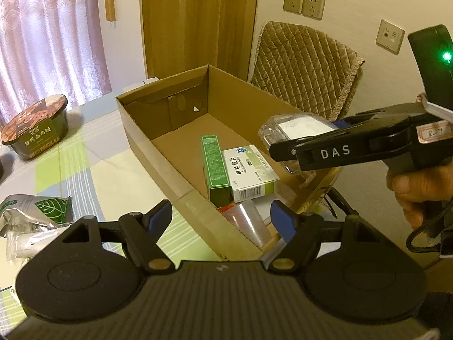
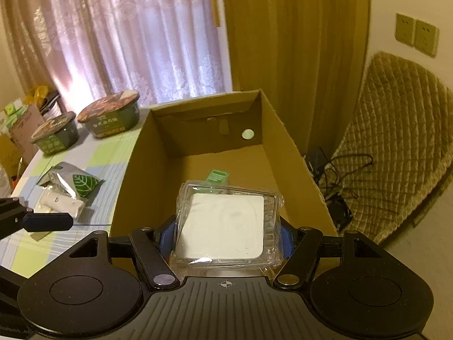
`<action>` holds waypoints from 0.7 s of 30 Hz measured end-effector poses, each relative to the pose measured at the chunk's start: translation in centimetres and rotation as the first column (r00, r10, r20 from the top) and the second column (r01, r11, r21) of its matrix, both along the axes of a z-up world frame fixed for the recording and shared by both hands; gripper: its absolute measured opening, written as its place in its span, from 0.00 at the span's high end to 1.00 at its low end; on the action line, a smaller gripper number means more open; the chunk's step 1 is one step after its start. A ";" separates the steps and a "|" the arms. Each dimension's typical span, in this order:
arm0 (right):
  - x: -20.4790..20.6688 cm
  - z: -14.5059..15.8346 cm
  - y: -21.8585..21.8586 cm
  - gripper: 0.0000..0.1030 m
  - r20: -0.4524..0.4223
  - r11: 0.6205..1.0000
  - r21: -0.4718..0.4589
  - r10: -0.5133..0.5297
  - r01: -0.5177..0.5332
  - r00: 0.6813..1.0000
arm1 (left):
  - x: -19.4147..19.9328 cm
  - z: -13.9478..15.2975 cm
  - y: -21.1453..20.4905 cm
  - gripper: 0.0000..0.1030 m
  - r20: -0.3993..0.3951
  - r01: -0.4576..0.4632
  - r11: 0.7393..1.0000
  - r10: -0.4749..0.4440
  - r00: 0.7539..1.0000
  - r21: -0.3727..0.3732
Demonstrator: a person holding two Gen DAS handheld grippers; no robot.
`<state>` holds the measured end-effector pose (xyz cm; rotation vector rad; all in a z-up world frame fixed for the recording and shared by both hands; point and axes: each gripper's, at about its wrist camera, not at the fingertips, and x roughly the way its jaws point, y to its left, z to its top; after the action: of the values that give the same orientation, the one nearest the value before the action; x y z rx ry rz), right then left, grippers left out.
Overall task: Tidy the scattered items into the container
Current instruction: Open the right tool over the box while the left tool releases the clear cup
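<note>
1. Fingers of my right gripper (image 2: 226, 238) clamp a clear plastic case (image 2: 226, 226) with a white pad inside, blue pads on its two sides; my left gripper (image 1: 220, 218) is spread wide, holding nothing.
2. Case hangs over the near end of the cardboard box (image 2: 286, 138), flat face up, sticking forward past the fingertips toward the box's far wall.
3. Left wrist view alone shows what's inside the box: green carton (image 1: 215, 170) and white medicine box (image 1: 252, 175) side by side, long axes toward the far wall.
4. Right wrist view alone shows two instant bowls (image 2: 110, 117) and both foil pouch (image 2: 73, 181) and white tube (image 2: 61, 202) left of the box.
</note>
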<state>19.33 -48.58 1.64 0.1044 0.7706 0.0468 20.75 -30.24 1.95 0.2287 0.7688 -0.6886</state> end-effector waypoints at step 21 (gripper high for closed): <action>-0.7 0.7 1.1 0.14 0.012 1.000 0.006 0.007 -0.007 1.000 | -0.6 -0.1 2.7 0.30 -0.016 -0.038 0.999 0.038 0.999 -0.007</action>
<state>18.67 -47.46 2.30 0.1072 0.7588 0.0561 20.12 -27.56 1.88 0.2015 0.7839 -0.6583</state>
